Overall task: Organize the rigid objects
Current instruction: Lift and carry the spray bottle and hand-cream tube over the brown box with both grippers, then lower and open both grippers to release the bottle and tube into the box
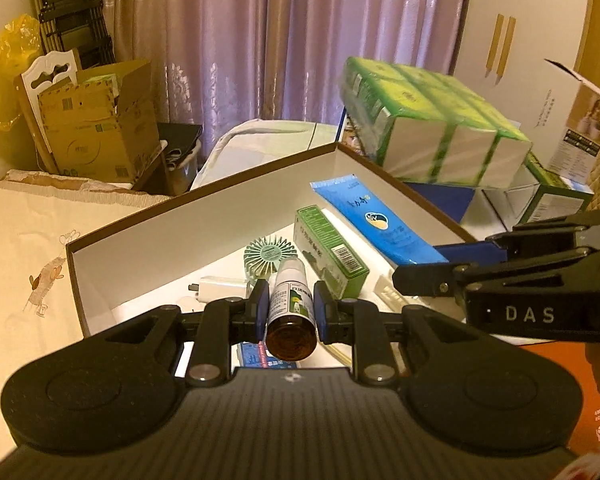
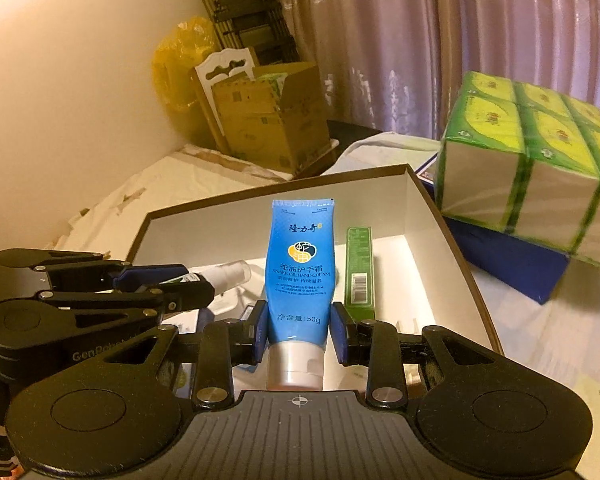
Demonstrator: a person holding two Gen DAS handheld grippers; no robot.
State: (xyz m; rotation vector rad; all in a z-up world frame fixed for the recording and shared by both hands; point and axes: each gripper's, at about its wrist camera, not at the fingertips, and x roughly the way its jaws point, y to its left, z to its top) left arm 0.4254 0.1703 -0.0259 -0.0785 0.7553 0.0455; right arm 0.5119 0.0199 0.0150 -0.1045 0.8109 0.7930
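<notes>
A brown spray bottle (image 1: 290, 312) with a white cap and label lies lengthwise between the blue pads of my left gripper (image 1: 290, 306), which is shut on it above the open white box (image 1: 204, 196). My right gripper (image 2: 300, 328) is shut on a blue hand cream tube (image 2: 302, 272) near its white cap, also over the box (image 2: 452, 240). In the left wrist view the right gripper (image 1: 432, 262) comes in from the right with the tube (image 1: 380, 216). The right wrist view shows the left gripper (image 2: 180, 280) and bottle (image 2: 228, 274) at the left.
Inside the box lie a green carton (image 1: 328, 252), a mint mini fan (image 1: 270, 254) and a white plug (image 1: 220, 284). A green tissue pack (image 2: 540, 168) sits on a blue box (image 2: 508, 256) to the right. Cardboard boxes (image 1: 96, 128) stand behind by the curtain.
</notes>
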